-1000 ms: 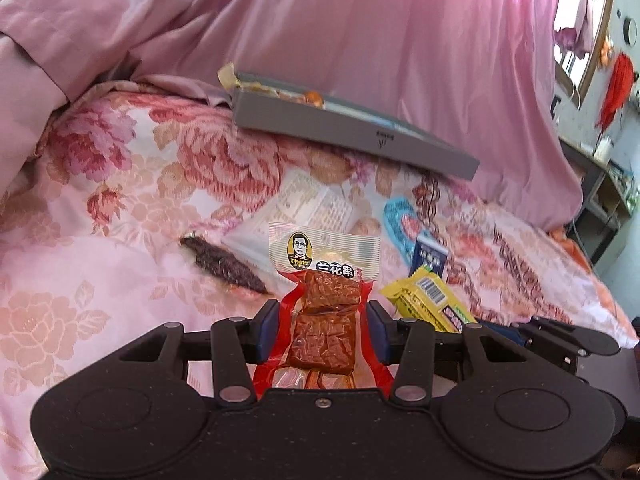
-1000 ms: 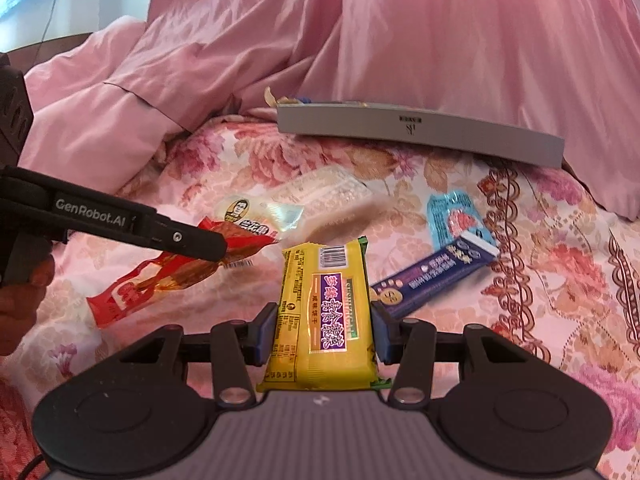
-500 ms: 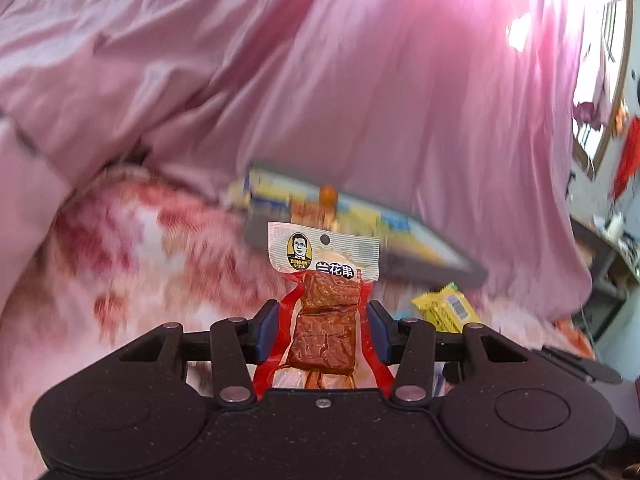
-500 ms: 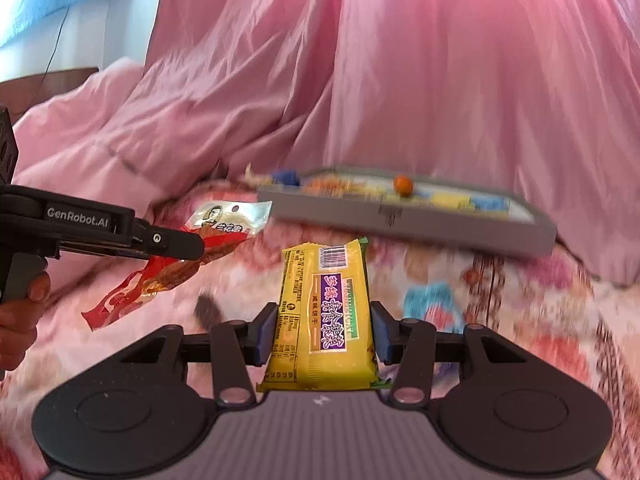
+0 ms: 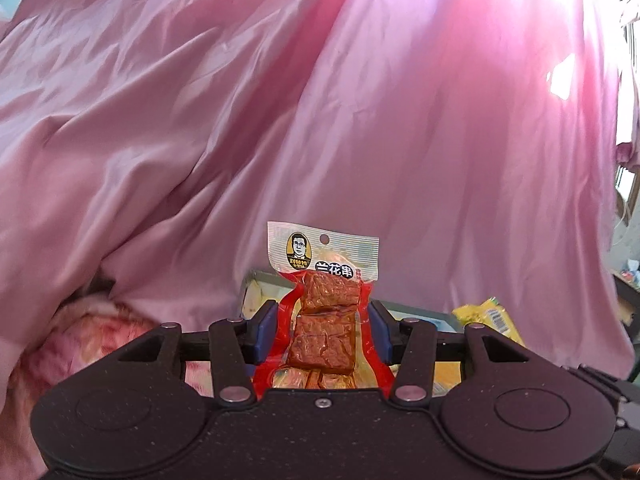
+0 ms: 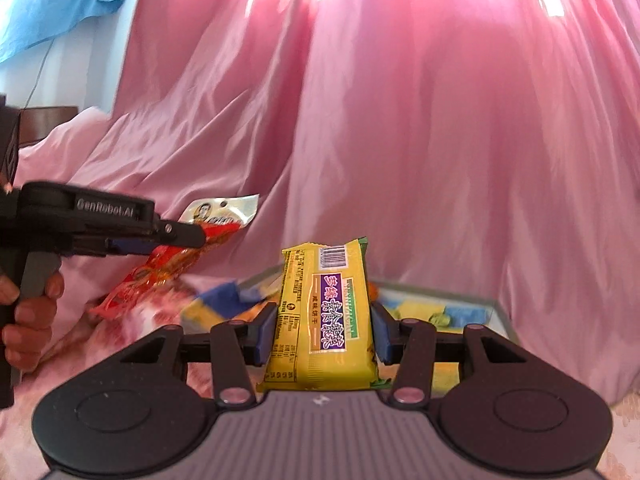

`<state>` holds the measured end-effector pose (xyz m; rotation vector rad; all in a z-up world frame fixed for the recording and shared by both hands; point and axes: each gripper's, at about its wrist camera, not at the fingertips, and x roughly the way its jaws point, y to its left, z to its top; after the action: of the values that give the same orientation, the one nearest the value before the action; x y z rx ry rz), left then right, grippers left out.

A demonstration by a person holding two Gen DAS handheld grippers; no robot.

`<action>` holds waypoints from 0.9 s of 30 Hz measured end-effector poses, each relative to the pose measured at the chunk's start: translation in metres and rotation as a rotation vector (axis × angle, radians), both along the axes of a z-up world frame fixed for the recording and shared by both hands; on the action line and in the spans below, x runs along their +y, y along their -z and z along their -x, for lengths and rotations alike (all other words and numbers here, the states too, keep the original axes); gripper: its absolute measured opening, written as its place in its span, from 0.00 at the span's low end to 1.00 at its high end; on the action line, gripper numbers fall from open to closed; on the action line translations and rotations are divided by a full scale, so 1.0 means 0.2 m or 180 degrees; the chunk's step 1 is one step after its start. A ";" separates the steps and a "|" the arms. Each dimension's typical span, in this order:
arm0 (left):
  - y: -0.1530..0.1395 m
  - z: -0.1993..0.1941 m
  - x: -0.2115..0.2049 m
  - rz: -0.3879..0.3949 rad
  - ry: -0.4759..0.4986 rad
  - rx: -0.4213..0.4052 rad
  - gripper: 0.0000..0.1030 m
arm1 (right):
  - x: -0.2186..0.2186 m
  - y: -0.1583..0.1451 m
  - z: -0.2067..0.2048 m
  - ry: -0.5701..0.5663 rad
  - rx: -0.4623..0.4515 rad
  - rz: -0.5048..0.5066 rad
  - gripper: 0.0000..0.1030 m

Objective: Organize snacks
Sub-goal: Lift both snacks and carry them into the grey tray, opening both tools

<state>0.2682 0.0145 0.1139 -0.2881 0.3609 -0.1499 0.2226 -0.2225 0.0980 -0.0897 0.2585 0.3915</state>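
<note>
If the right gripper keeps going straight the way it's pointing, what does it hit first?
Probably the gray tray just beyond the yellow biscuit pack held by the right gripper; the pink curtain hangs behind. Depth is unclear.

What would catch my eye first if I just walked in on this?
Probably the two snacks pinched in black grippers: a yellow biscuit pack in the right gripper and a red tofu packet in the left gripper. Behind them hangs a big pink curtain, glowing with backlight, and a grey tray of snacks sits at its foot.
</note>
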 end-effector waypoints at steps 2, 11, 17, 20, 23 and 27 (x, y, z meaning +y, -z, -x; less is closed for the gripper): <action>0.01 -0.08 -0.01 0.0001 -0.0001 0.0045 0.49 | -0.01 -0.01 -0.08 0.0043 0.0022 -0.0059 0.51; 0.13 -0.32 -0.05 -0.0047 0.0061 0.0308 0.49 | 0.05 0.09 -0.42 0.0225 0.0310 -0.0083 0.51; 0.19 -0.40 -0.04 -0.0107 0.0080 0.0453 0.49 | 0.12 0.14 -0.54 0.0213 0.0423 0.0000 0.51; 0.22 -0.43 -0.04 -0.0118 0.0100 0.0528 0.49 | 0.14 0.15 -0.57 0.0186 0.0467 0.0049 0.51; 0.25 -0.44 -0.05 -0.0136 0.0083 0.0595 0.50 | 0.15 0.18 -0.58 0.0172 0.0521 0.0092 0.51; 0.27 -0.45 -0.04 -0.0112 0.0048 0.0666 0.53 | 0.17 0.21 -0.61 0.0195 0.0608 0.0089 0.51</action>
<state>0.3589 0.0056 0.0604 -0.2671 0.5728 -0.1284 0.3438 -0.1883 0.0558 -0.0719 0.4543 0.3357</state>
